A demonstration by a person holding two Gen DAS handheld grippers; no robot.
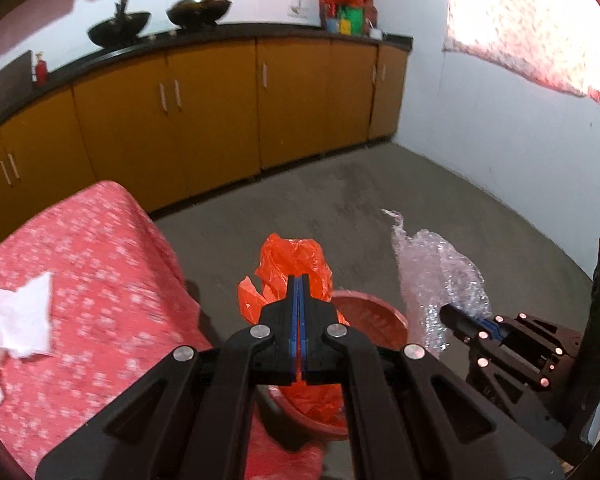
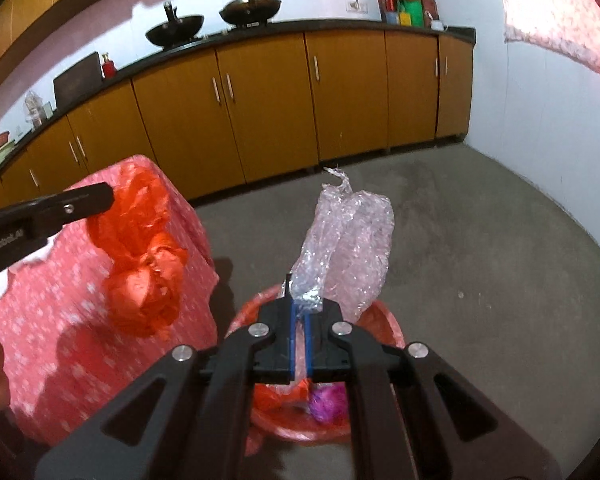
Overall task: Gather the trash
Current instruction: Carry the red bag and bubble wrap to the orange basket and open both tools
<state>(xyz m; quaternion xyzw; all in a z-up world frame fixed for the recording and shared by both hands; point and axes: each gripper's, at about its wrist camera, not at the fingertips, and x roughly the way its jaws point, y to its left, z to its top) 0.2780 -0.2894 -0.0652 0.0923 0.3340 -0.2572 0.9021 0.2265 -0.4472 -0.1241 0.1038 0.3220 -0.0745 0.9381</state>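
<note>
My left gripper (image 1: 300, 280) is shut on an orange plastic bag (image 1: 296, 262), which hangs crumpled over a red basin (image 1: 374, 316) on the floor. In the right wrist view the same orange bag (image 2: 140, 264) dangles from the left gripper (image 2: 106, 196) beside the covered table. My right gripper (image 2: 300, 300) is shut on a piece of clear bubble wrap (image 2: 348, 240) held above the red basin (image 2: 388, 320). That basin holds orange plastic and a purple scrap (image 2: 328, 402). The bubble wrap (image 1: 436, 276) and right gripper (image 1: 446, 314) also show at the right of the left wrist view.
A table with a red flowered cloth (image 1: 80, 280) stands at the left, with crumpled white paper (image 1: 16, 316) on it. Yellow cabinets (image 1: 204, 108) under a black counter line the far wall. Grey floor (image 2: 480, 248) stretches to the white wall on the right.
</note>
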